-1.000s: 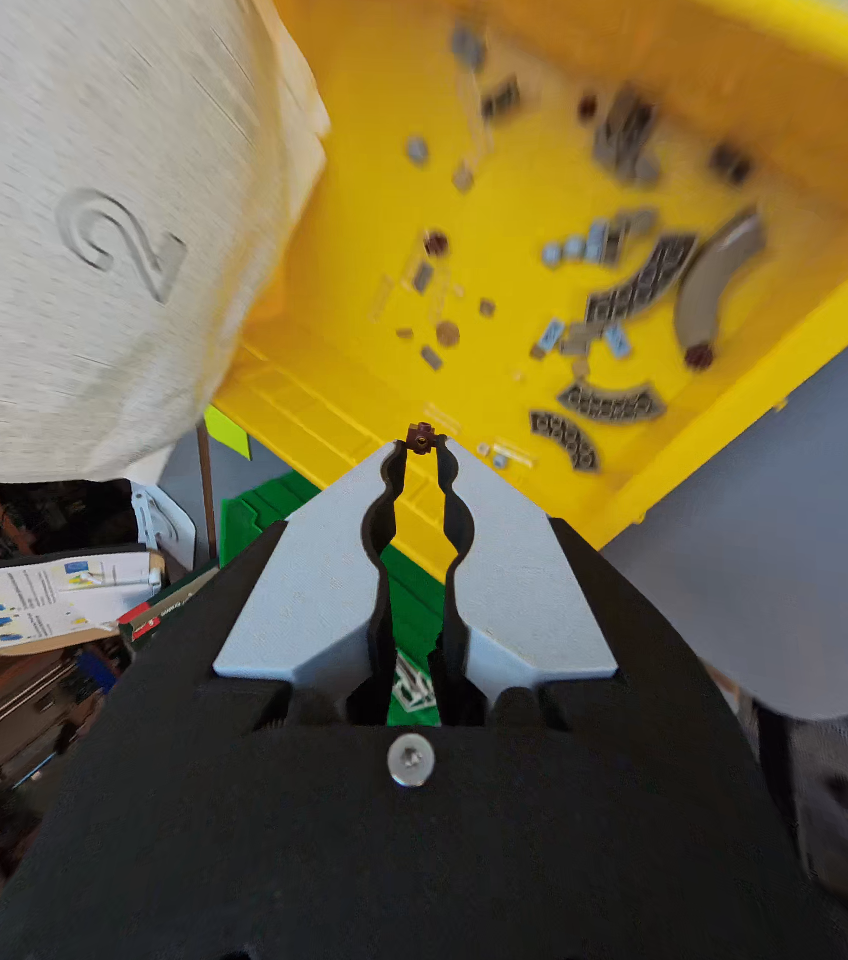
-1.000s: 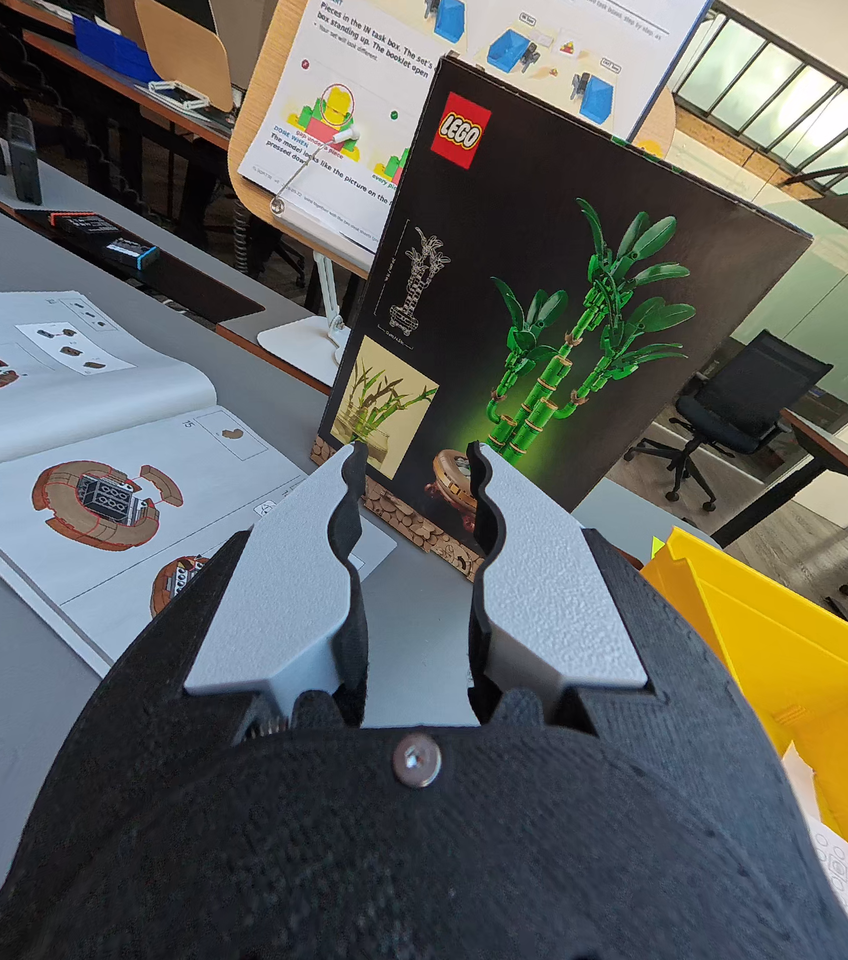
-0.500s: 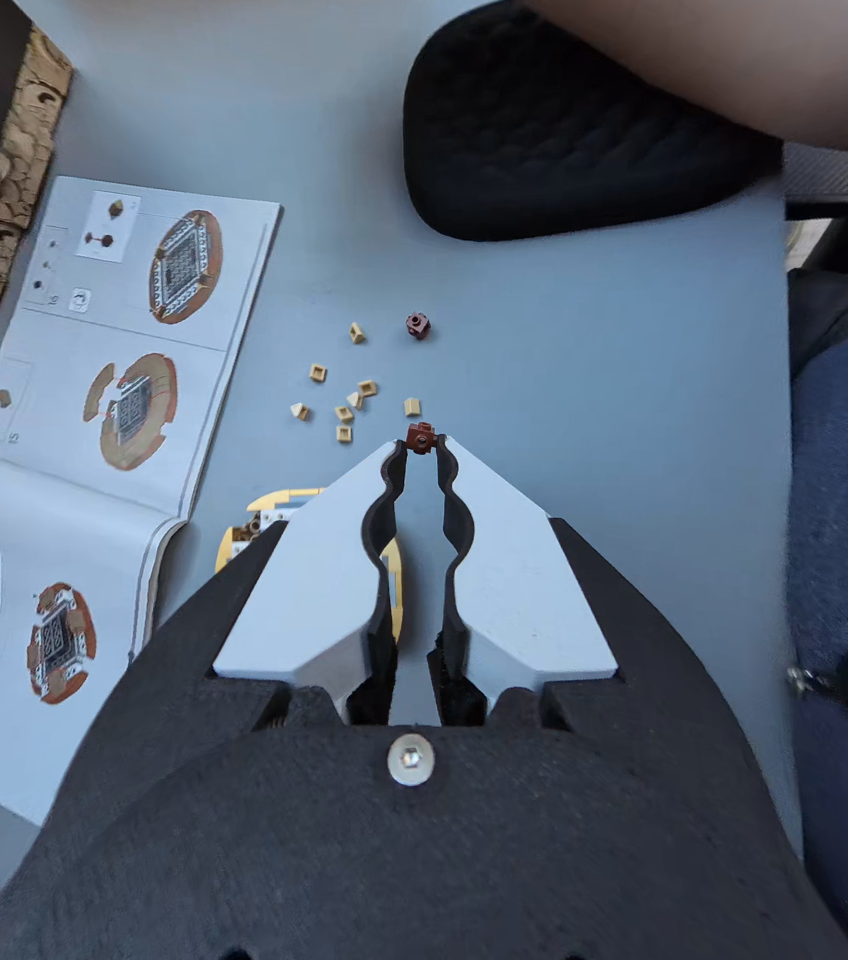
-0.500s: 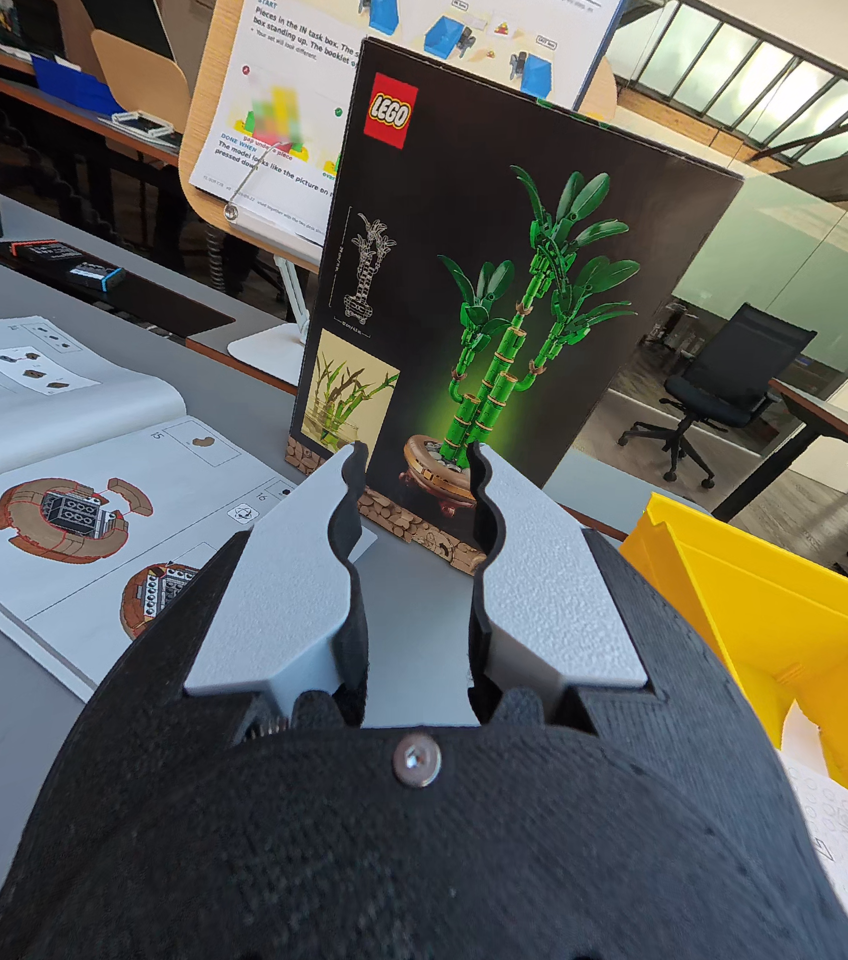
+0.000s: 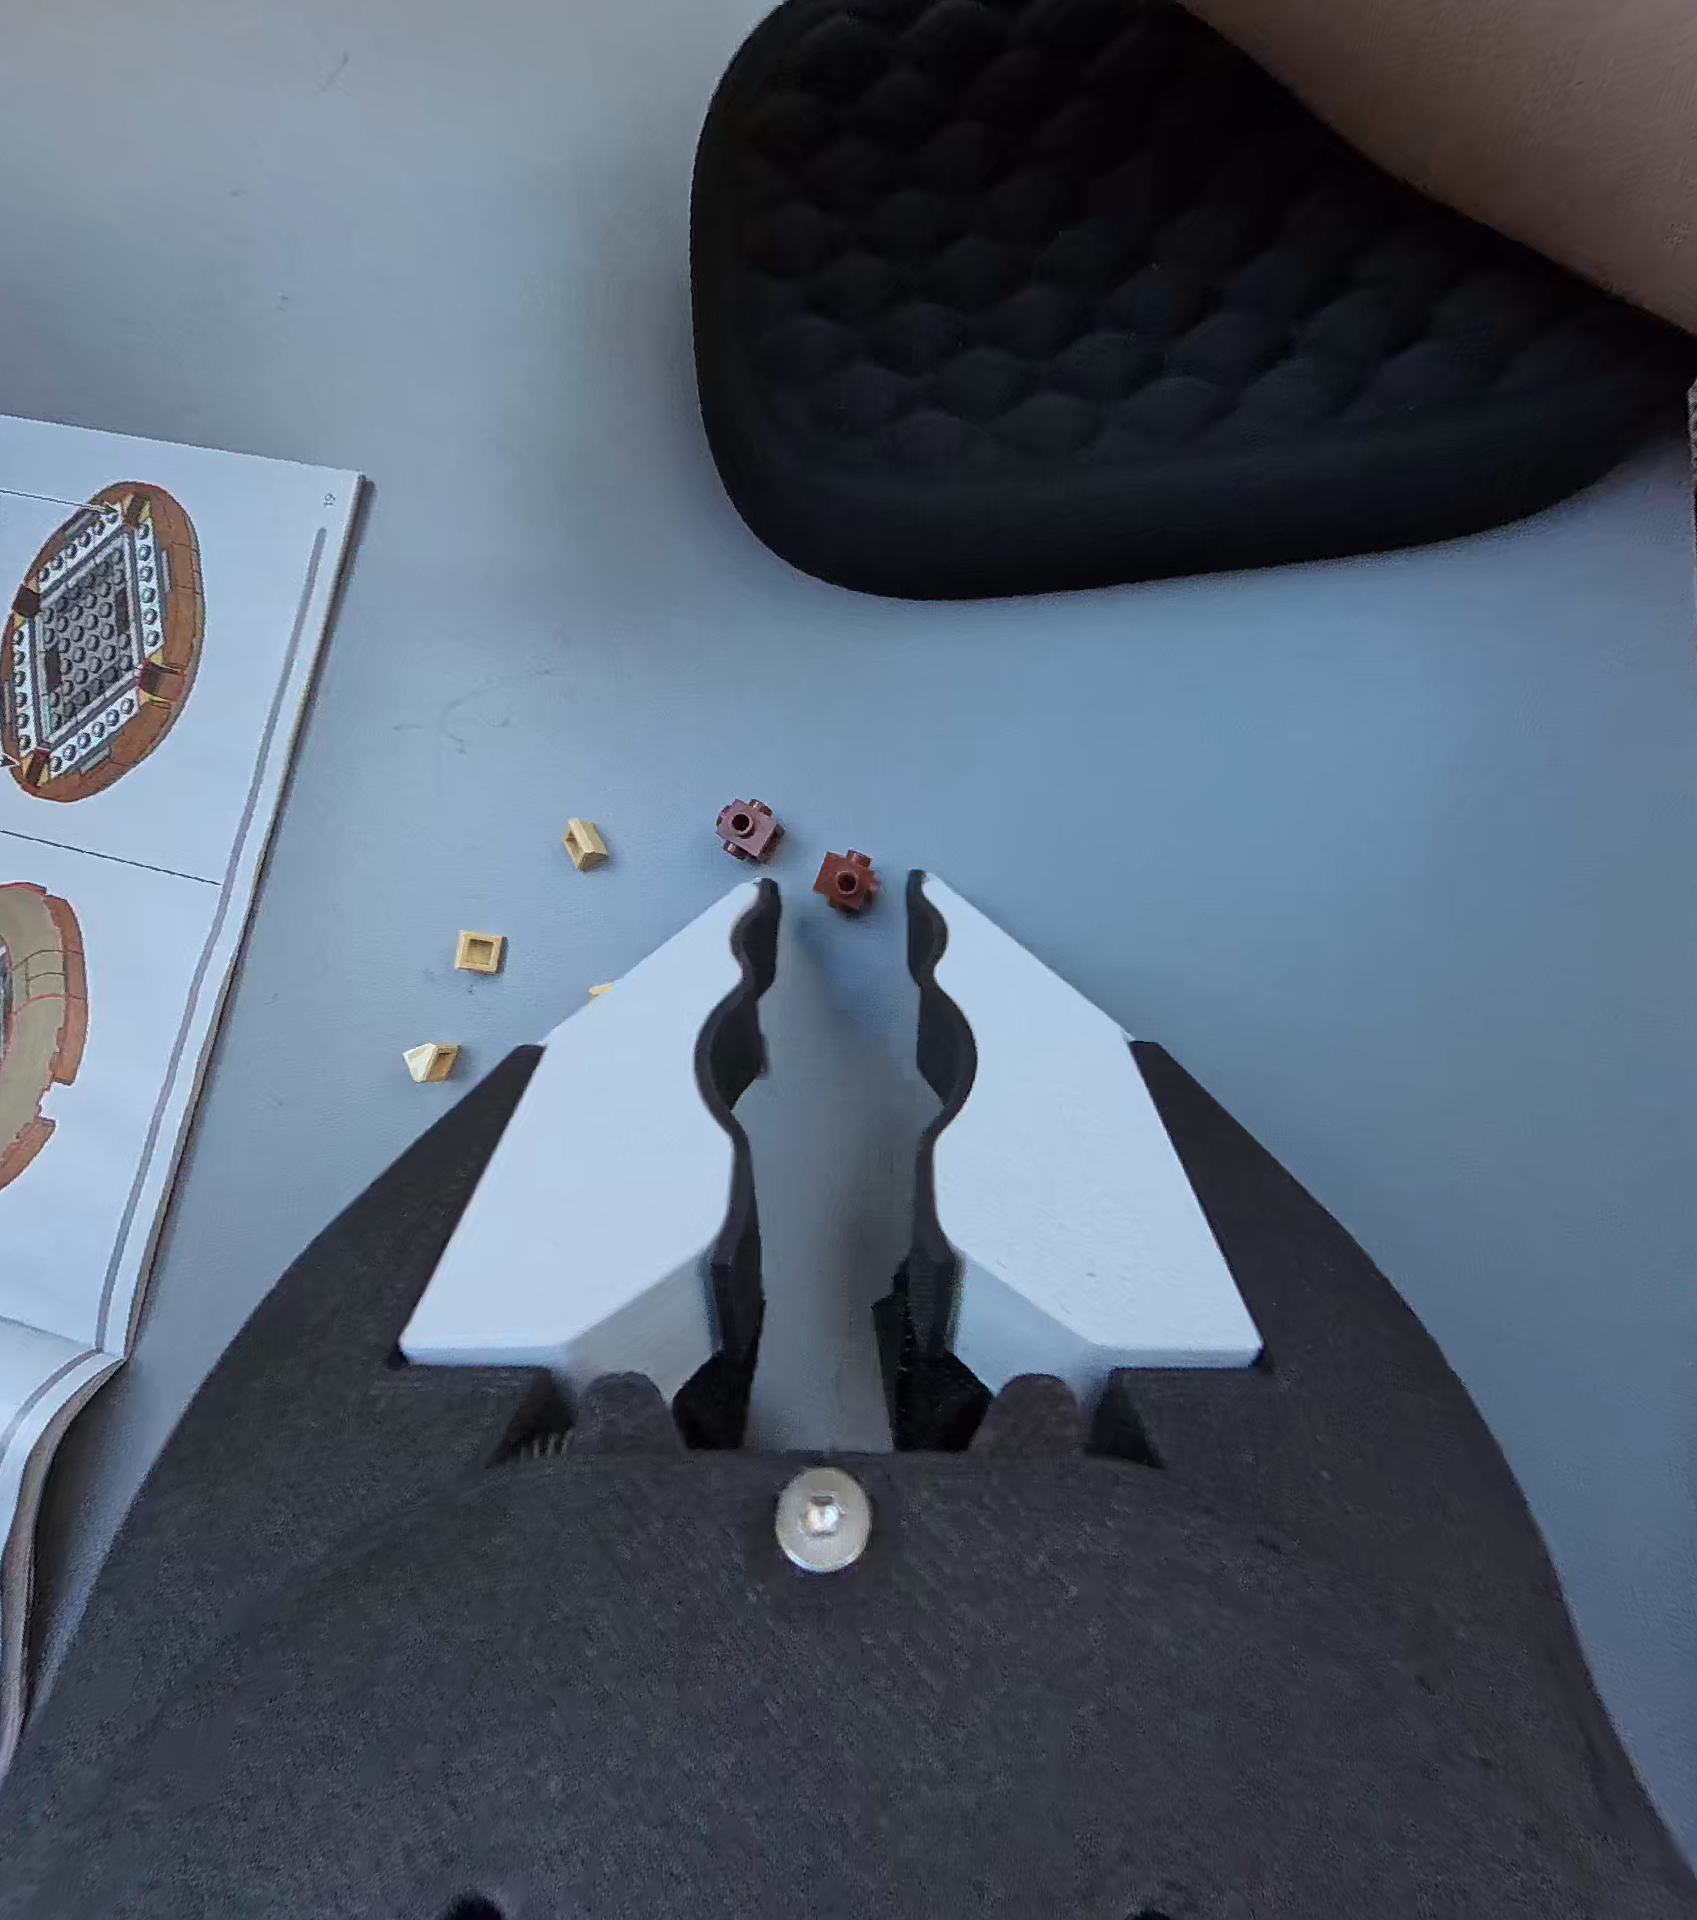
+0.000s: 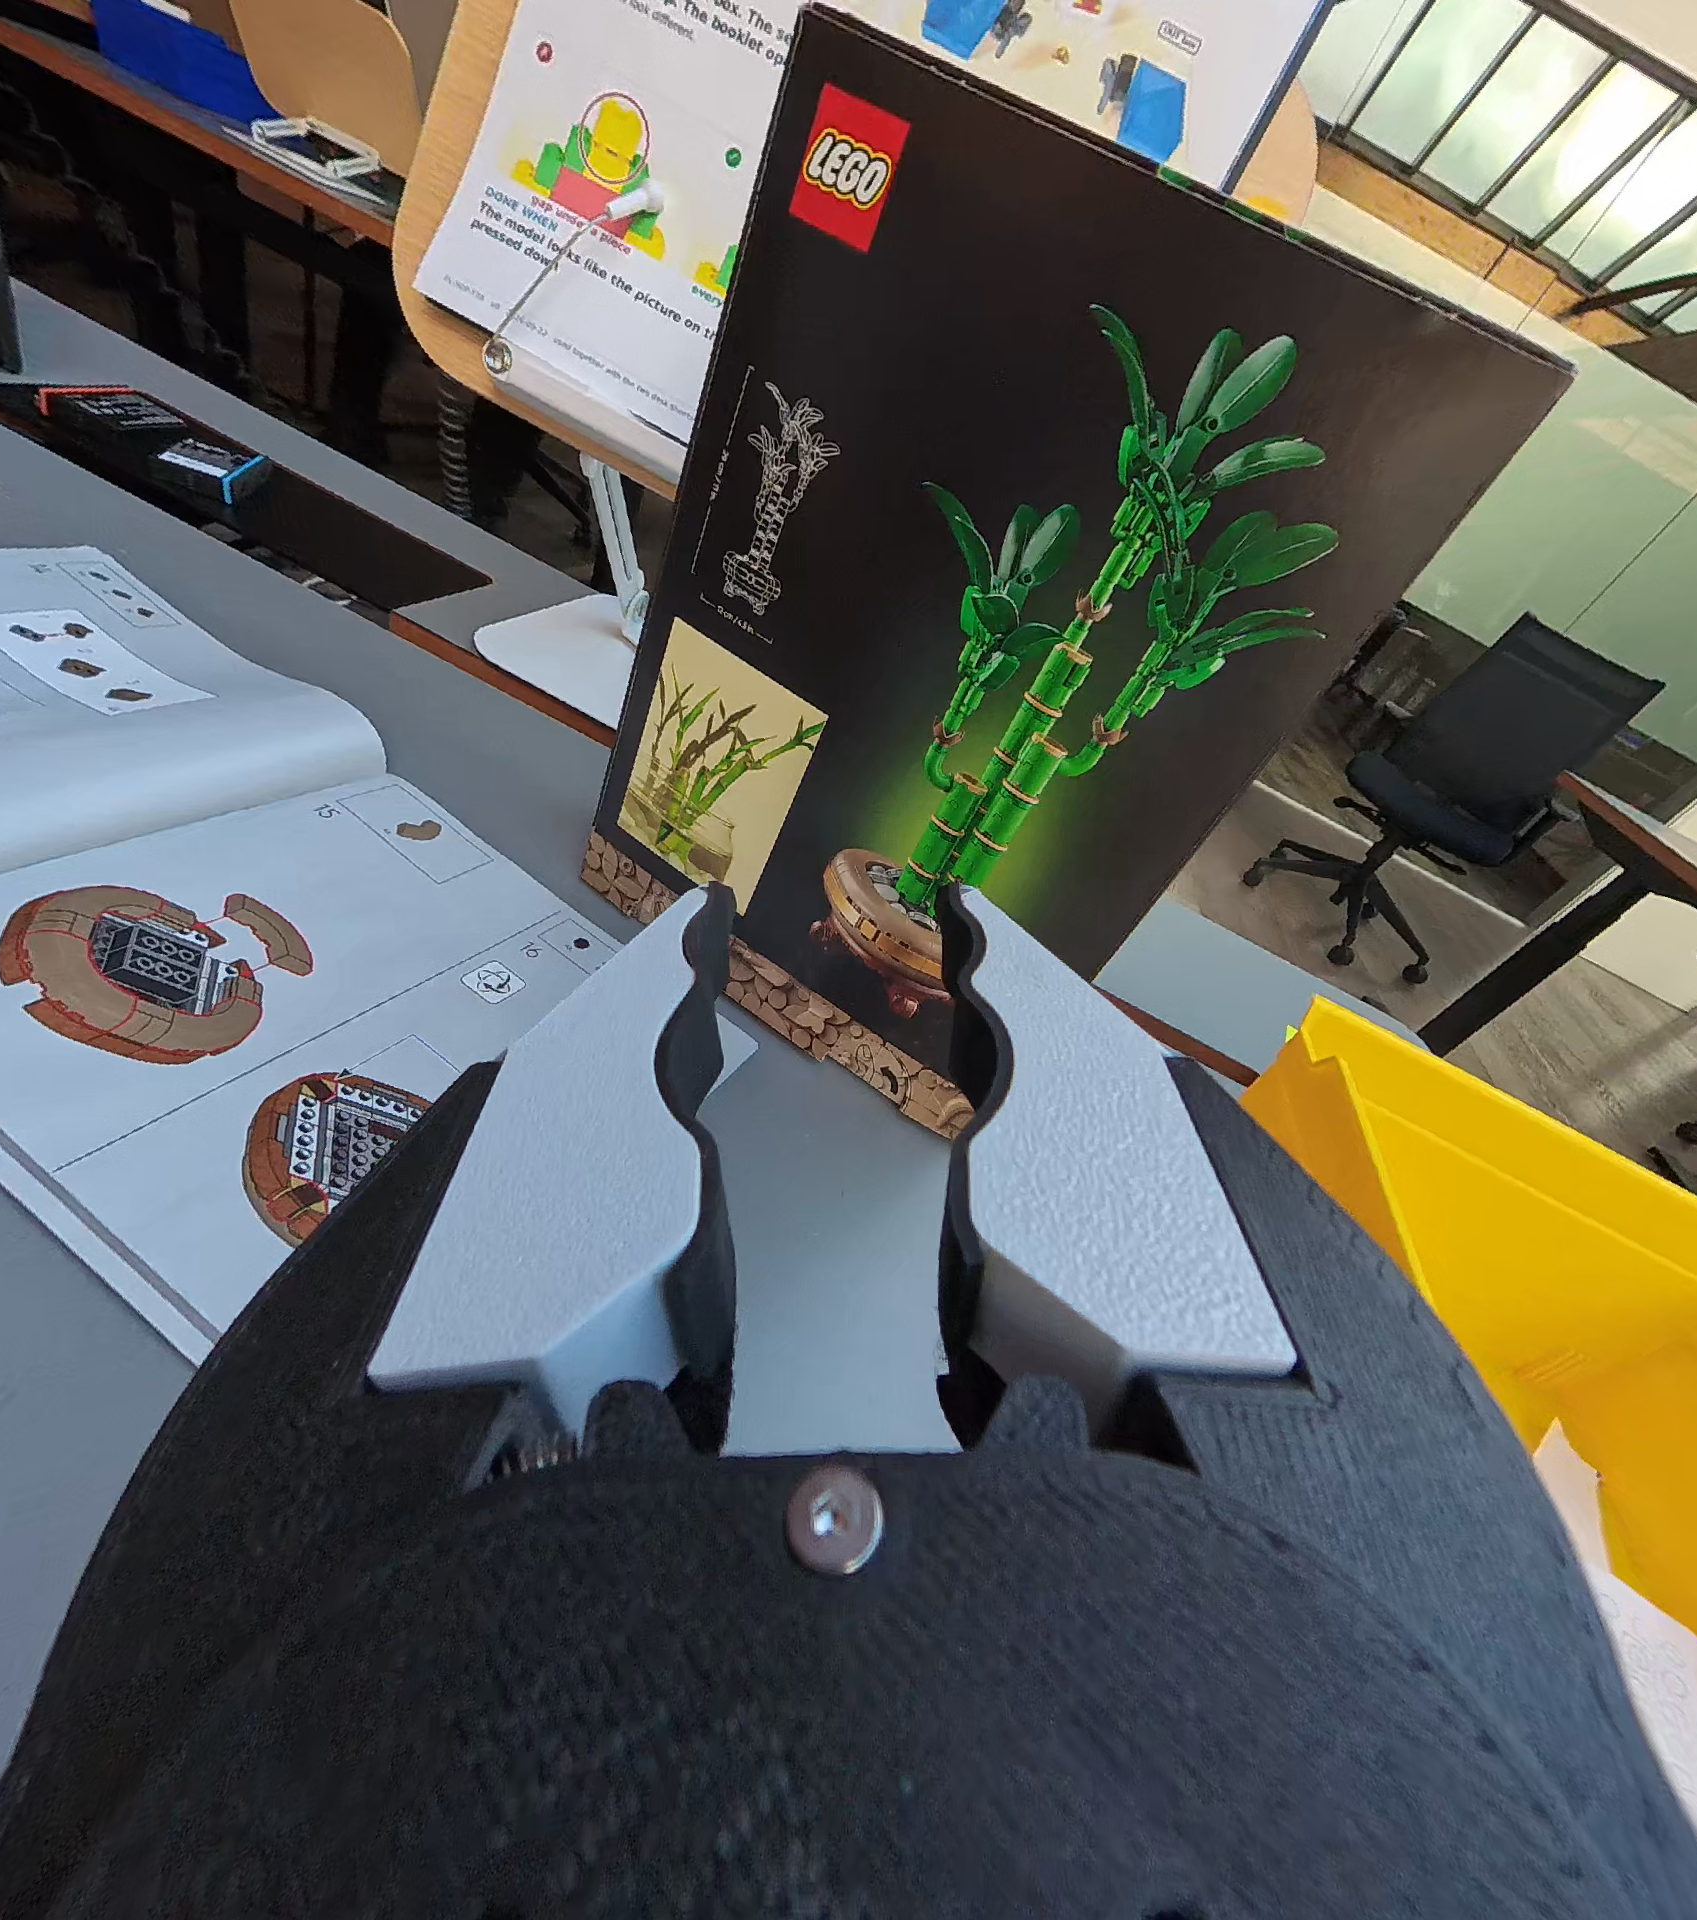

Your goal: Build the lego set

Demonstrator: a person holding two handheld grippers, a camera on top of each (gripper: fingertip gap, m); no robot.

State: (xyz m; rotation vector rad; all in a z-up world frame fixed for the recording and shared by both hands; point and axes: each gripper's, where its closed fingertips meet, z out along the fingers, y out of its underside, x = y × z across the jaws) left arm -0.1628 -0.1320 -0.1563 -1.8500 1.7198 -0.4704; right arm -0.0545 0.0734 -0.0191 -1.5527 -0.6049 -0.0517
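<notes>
My left gripper (image 5: 842, 883) is open just above the grey table (image 5: 1239, 831). A small reddish-brown studded brick (image 5: 846, 881) lies loose on the table between its fingertips, touching neither. A darker brown studded brick (image 5: 749, 828) lies just beyond it to the left. Several small tan pieces (image 5: 480, 952) are scattered to the left. The open instruction booklet (image 5: 96, 831) lies at the left; it also shows in the right wrist view (image 6: 231, 935). My right gripper (image 6: 828, 904) is open and empty, held above the table and facing the upright set box (image 6: 1031, 520).
The black body of the right gripper (image 5: 1083, 312) sits at the far side of the table under a person's arm (image 5: 1550, 125). A yellow bin (image 6: 1550, 1299) stands at the right, with paper (image 6: 1675, 1714) in it. A clipboard stand (image 6: 615, 208) is behind the box. The tips of one gripper are about 25 cm away from the tips of the other.
My left gripper carried the reddish-brown brick from the yellow bin over to the table, lowered, and opened, letting it go next to the darker brick. The right gripper shifted slightly and stayed open.
</notes>
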